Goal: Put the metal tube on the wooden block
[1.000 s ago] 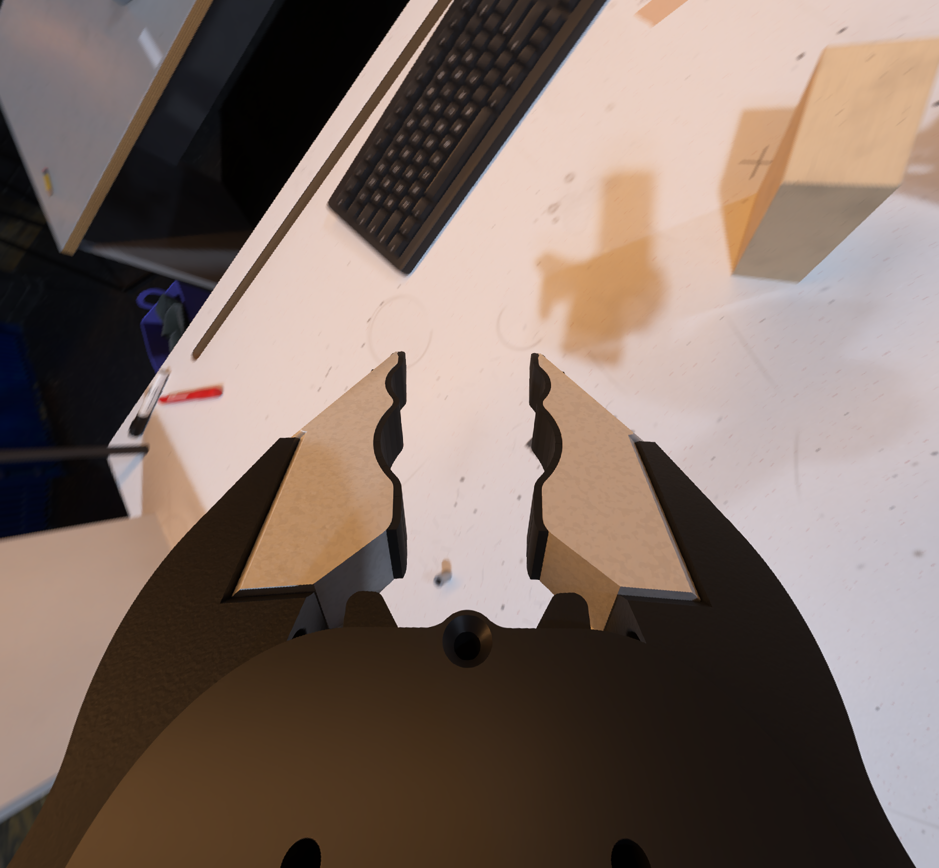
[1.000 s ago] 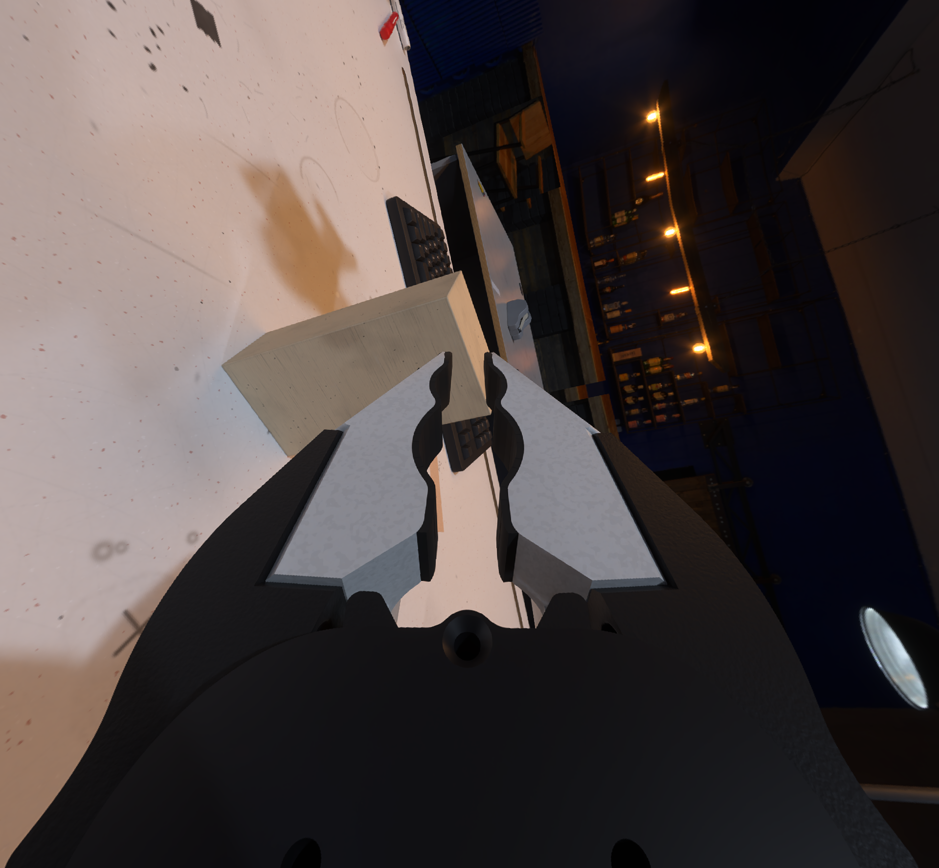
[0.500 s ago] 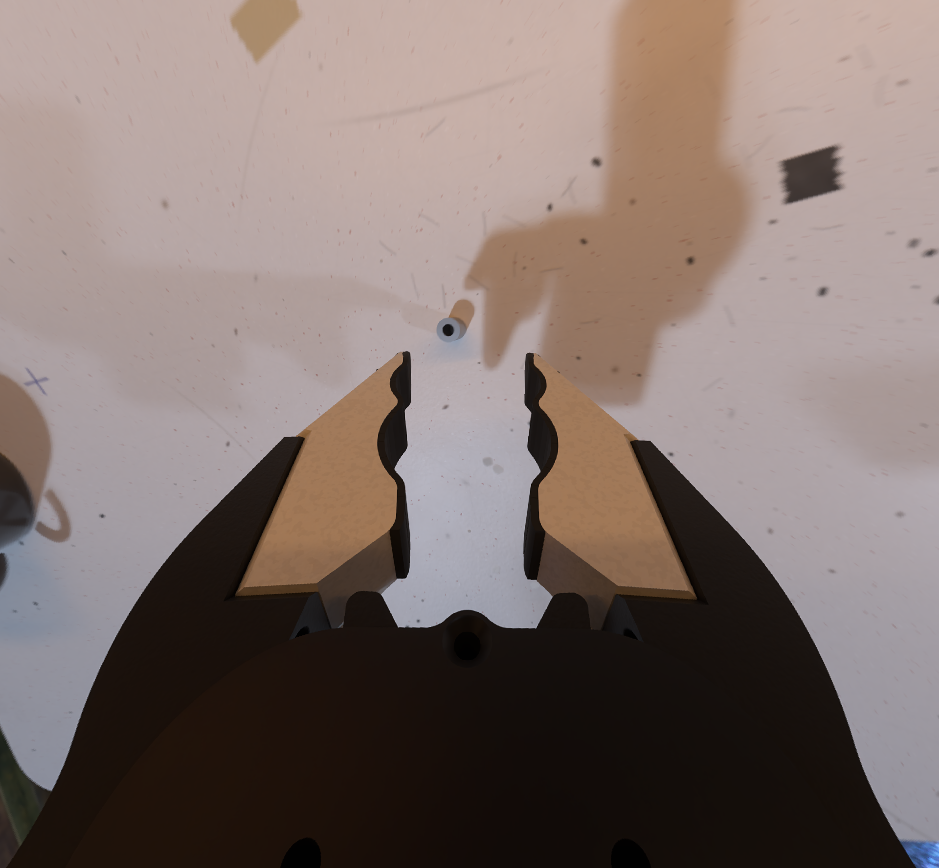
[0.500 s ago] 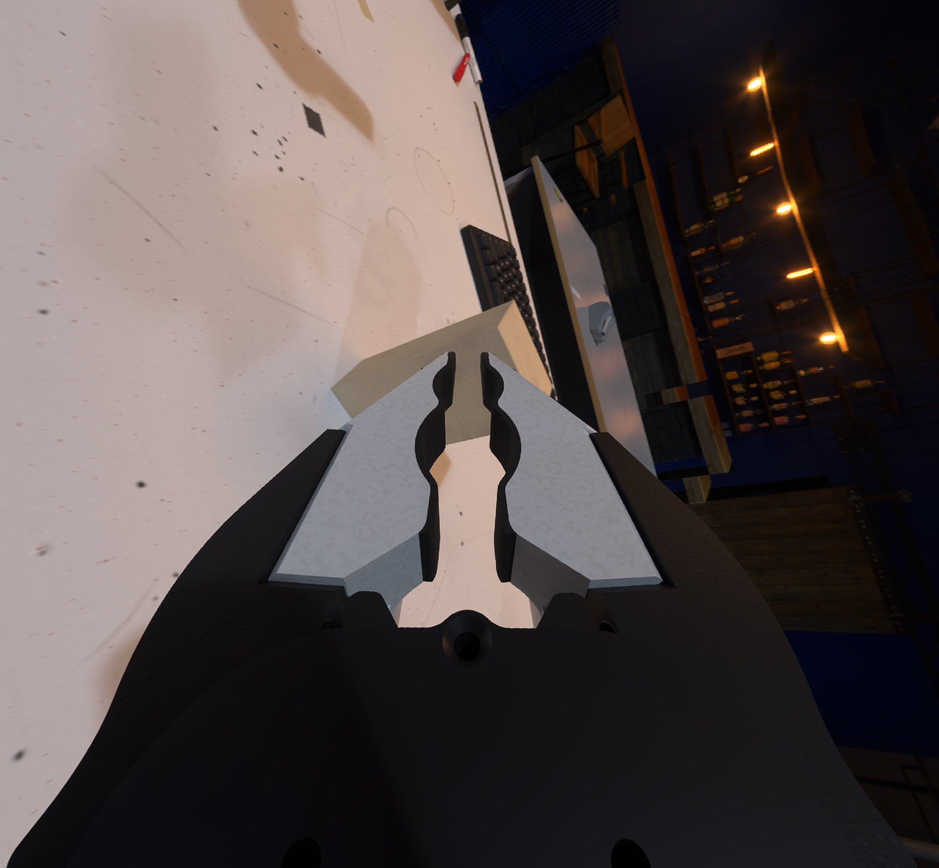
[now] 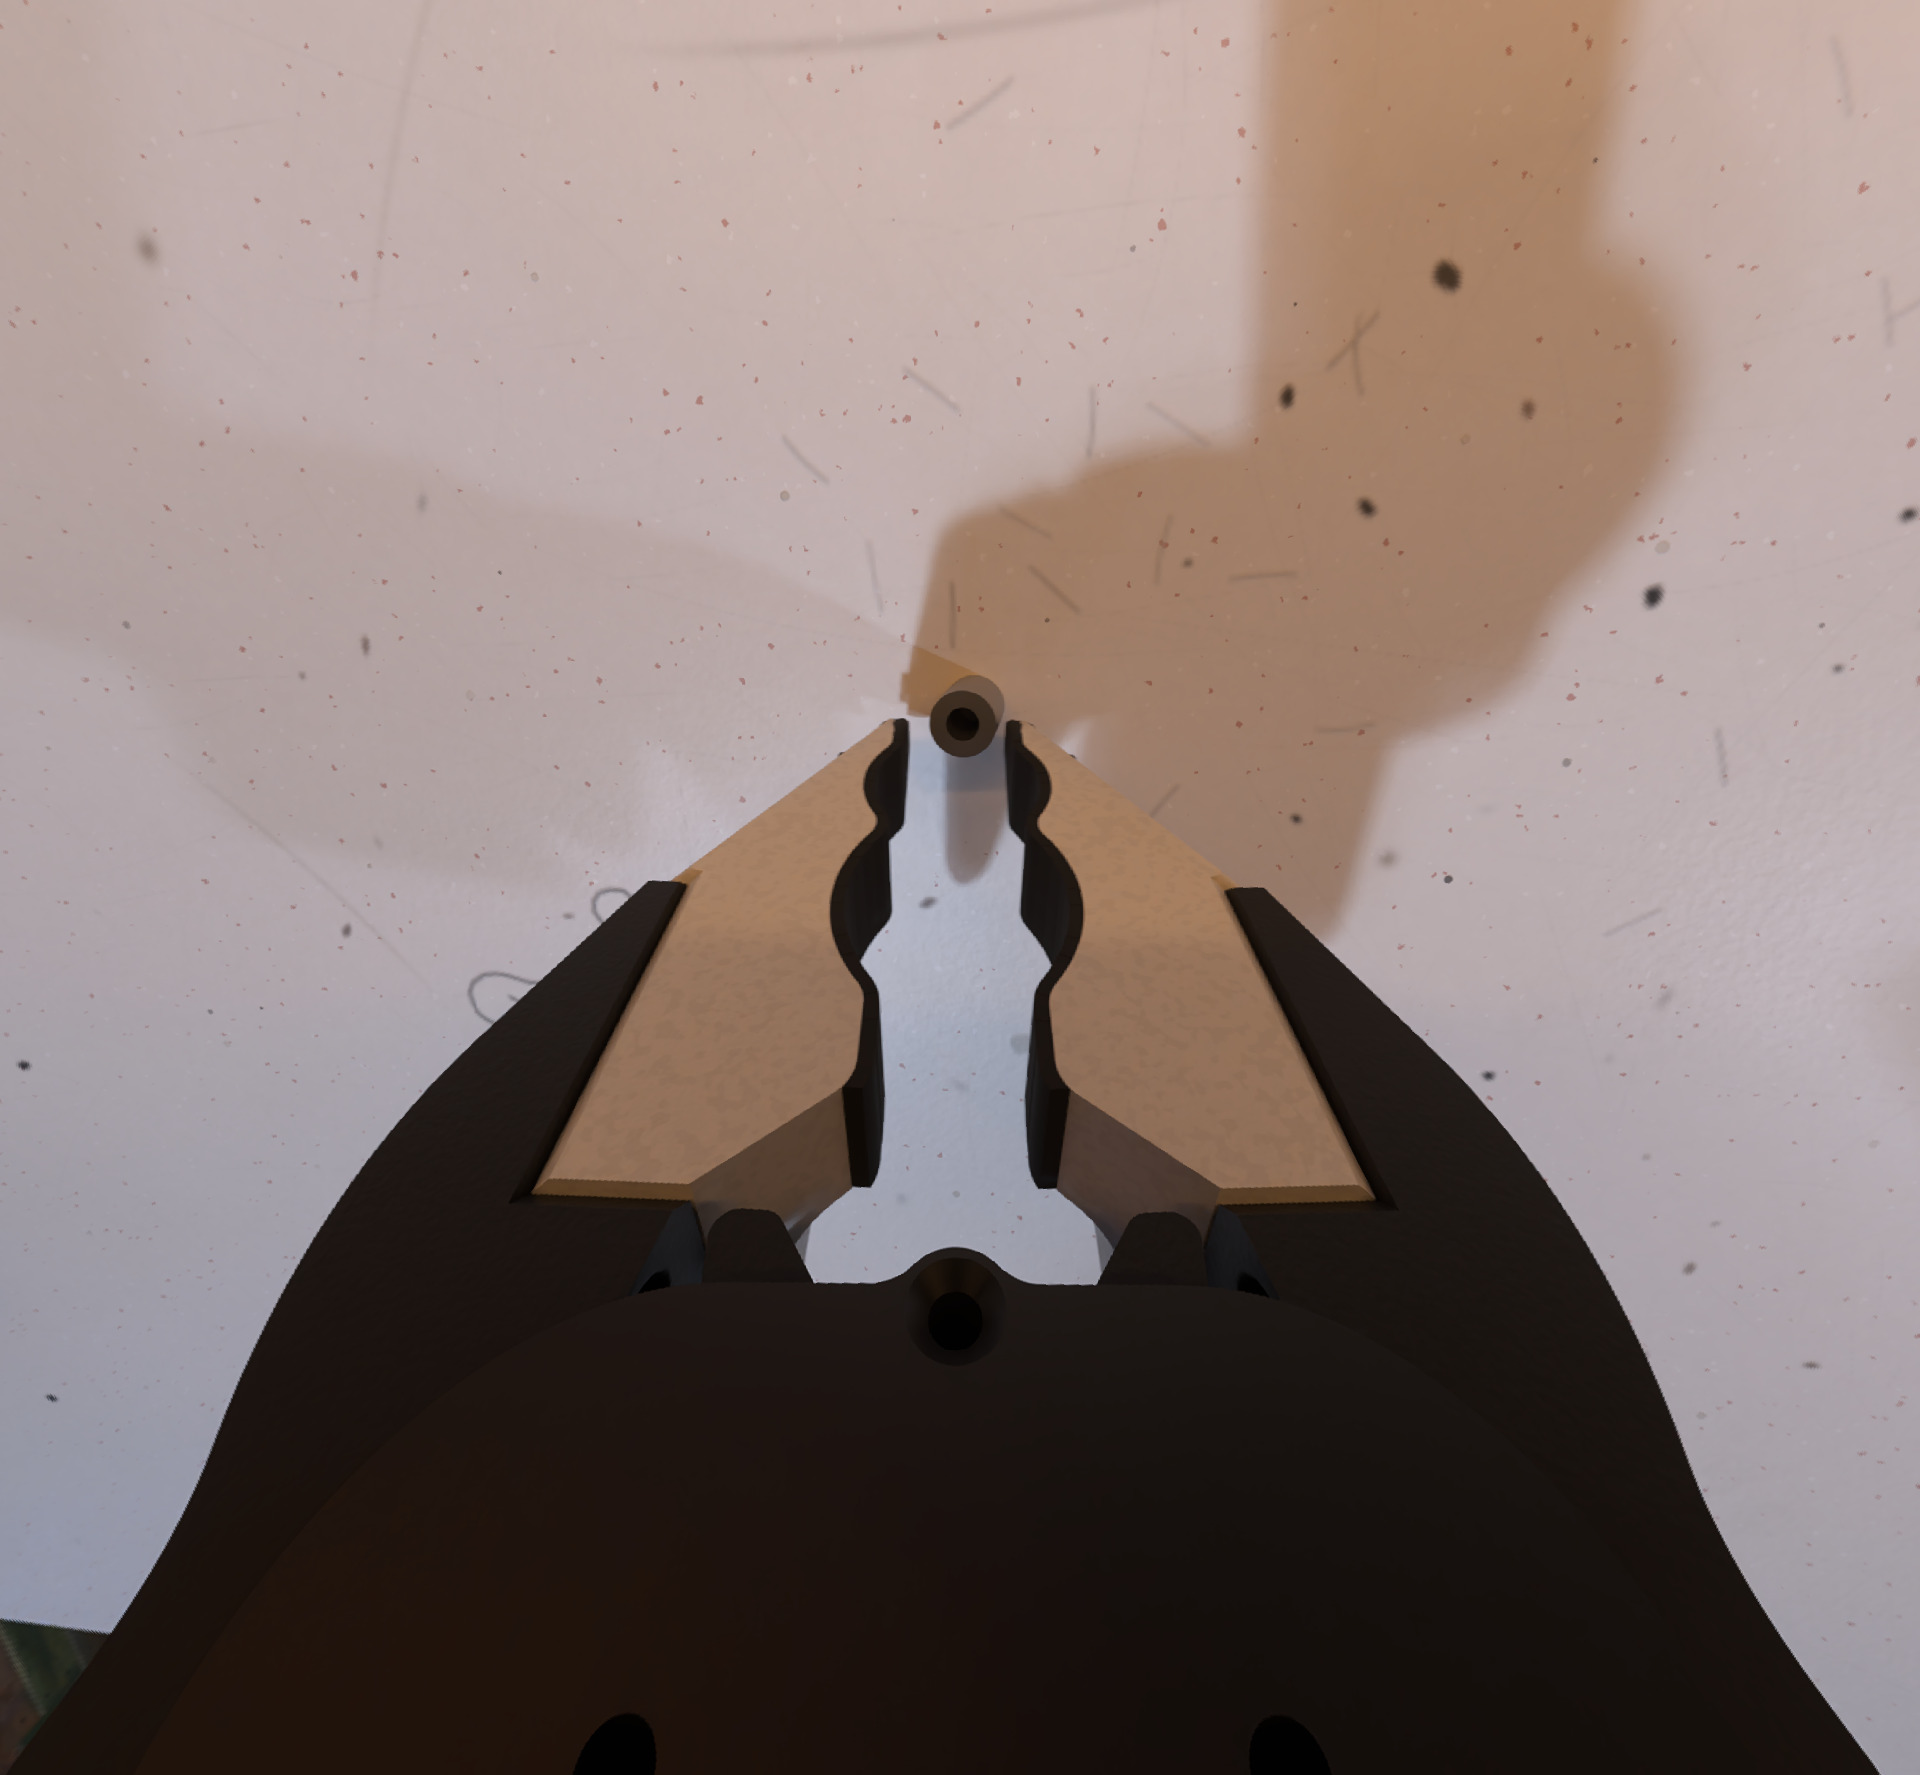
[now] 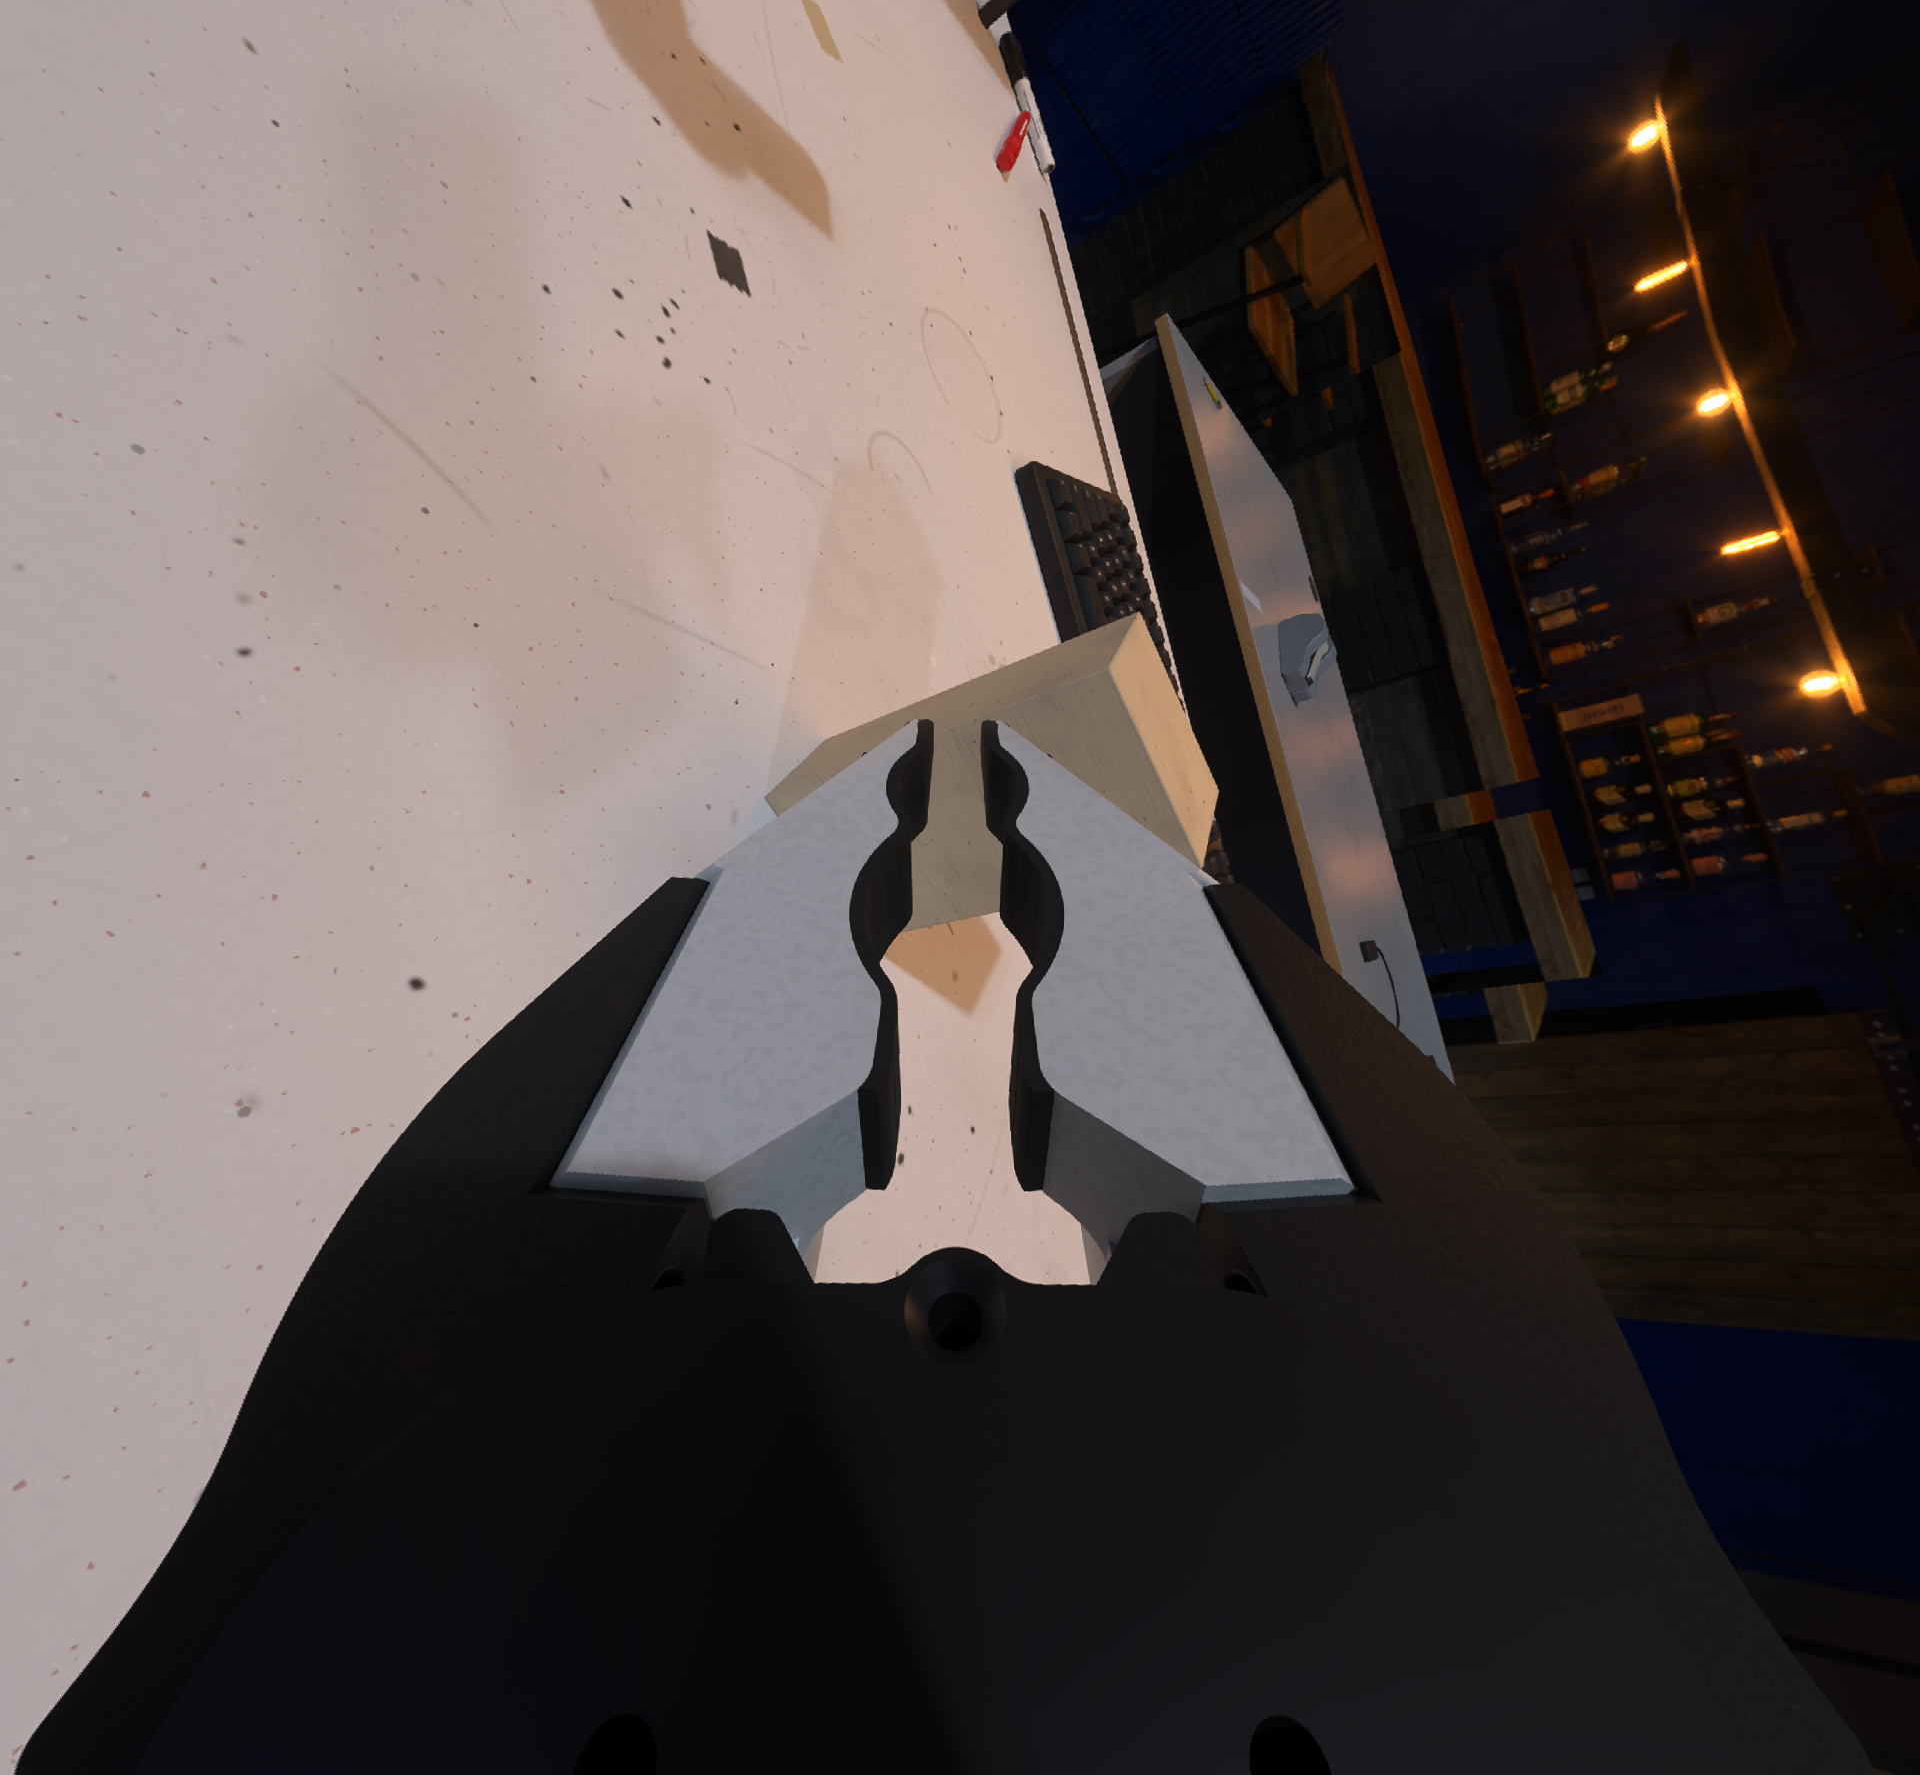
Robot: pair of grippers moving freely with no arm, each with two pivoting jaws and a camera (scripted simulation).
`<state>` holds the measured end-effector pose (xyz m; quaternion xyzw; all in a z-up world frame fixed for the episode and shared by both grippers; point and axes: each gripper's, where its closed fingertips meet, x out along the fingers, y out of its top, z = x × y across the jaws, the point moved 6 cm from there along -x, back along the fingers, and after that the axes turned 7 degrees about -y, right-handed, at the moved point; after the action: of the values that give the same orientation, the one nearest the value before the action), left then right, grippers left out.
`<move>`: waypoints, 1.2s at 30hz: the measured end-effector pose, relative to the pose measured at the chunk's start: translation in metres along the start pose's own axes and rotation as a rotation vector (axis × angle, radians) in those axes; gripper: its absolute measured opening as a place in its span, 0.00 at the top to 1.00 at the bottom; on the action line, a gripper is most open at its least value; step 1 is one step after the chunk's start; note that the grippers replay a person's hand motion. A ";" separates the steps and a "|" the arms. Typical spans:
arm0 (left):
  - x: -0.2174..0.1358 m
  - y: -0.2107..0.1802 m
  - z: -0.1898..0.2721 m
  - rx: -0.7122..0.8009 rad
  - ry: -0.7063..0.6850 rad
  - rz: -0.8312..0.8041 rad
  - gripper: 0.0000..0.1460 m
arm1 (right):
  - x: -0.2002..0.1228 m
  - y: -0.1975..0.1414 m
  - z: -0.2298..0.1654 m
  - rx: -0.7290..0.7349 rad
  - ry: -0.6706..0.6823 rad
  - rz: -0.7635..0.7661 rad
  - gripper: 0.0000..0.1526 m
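Tube [image 5: 966, 719] lies on my table [image 5: 416, 271], bore toward me, just beyond left gripper [image 5: 956, 738] tips — jaws parted, empty | right gripper [image 6: 956, 738] narrowly parted, empty — wooden block [image 6: 1081, 717] just beyond, keyboard [image 6: 1091, 551] farther.

The tube [image 5: 965, 719] is a short, dull grey metal cylinder with a dark bore through its middle. It lies on its side on the pale speckled table [image 5: 520, 323], its open end facing the left wrist view, so little of its length shows.

The block [image 6: 1081, 738] is a pale, light-grained wooden cuboid with sharp edges. It rests flat on the table, one broad face up, near the table's far edge. Its top is bare, and the tube does not show in the right wrist view.
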<state>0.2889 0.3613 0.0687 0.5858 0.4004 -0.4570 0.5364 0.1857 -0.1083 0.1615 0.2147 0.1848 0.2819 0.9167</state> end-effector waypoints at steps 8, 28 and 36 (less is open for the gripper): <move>0.000 -0.001 -0.001 -0.007 -0.024 0.012 0.92 | 0.001 -0.005 0.000 0.022 0.006 -0.007 0.94; -0.199 0.041 0.165 0.486 -0.148 0.540 0.92 | 0.001 -0.002 -0.009 0.045 0.097 -0.020 0.95; -0.189 0.070 0.332 0.866 -0.328 0.553 0.92 | 0.005 -0.004 -0.022 0.029 0.138 -0.034 0.95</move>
<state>0.2711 0.0283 0.2672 0.7580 -0.0828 -0.5073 0.4015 0.1813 -0.1023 0.1399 0.2050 0.2551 0.2776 0.9032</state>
